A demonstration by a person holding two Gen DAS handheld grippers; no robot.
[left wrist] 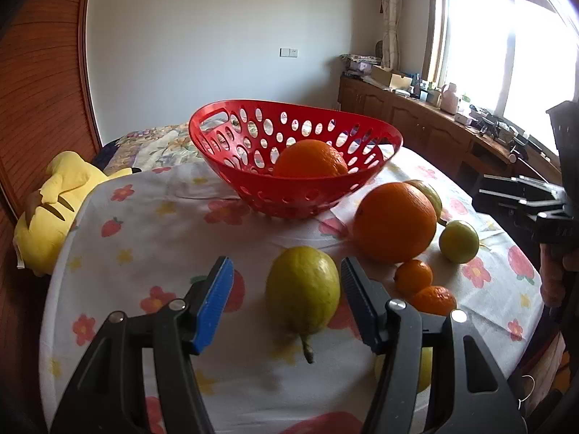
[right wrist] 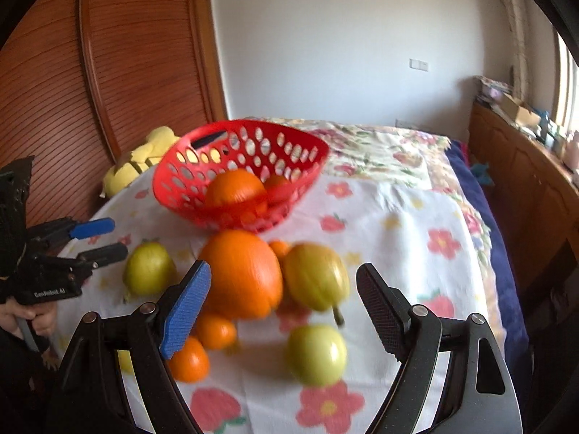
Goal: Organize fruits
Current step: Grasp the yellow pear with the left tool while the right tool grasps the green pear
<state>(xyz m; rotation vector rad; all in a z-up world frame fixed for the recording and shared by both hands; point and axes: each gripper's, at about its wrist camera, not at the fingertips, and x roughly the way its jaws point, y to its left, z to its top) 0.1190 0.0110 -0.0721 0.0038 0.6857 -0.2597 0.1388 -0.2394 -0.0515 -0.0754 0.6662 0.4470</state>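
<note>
Left gripper (left wrist: 286, 303) is wide open, blue pad on one finger, dark ribbed pad on the other, and sitting right between them on the cloth is a yellow-green pear (left wrist: 303, 291), plump, stem pointing toward the camera, touching neither pad. At one o'clock from it, a big orange (left wrist: 394, 221), glossy and pebbled, resting on the flowered tablecloth (left wrist: 144, 224). Two small mandarins (left wrist: 413, 276) huddle at its near side, almost touching each other. A round green fruit (left wrist: 459, 241) sits at three o'clock from the big orange, and another yellowish fruit peeks out behind it, mostly hidden. At twelve o'clock stands the red perforated basket (left wrist: 253, 188), with one orange (left wrist: 309, 159) inside, its lower half blocked by the basket wall.

Over on the right wrist view, the right gripper (right wrist: 284, 294) is also spread apart and gripping nothing, with the fruit cluster seen between its fingers. That frame is motion-blurred, so fruit edges smear. A second orange-coloured fruit shows in the basket there, too blurred to identify. A yellow plush toy (left wrist: 50, 209) lies at the table's nine o'clock edge, partly cut off.
</note>
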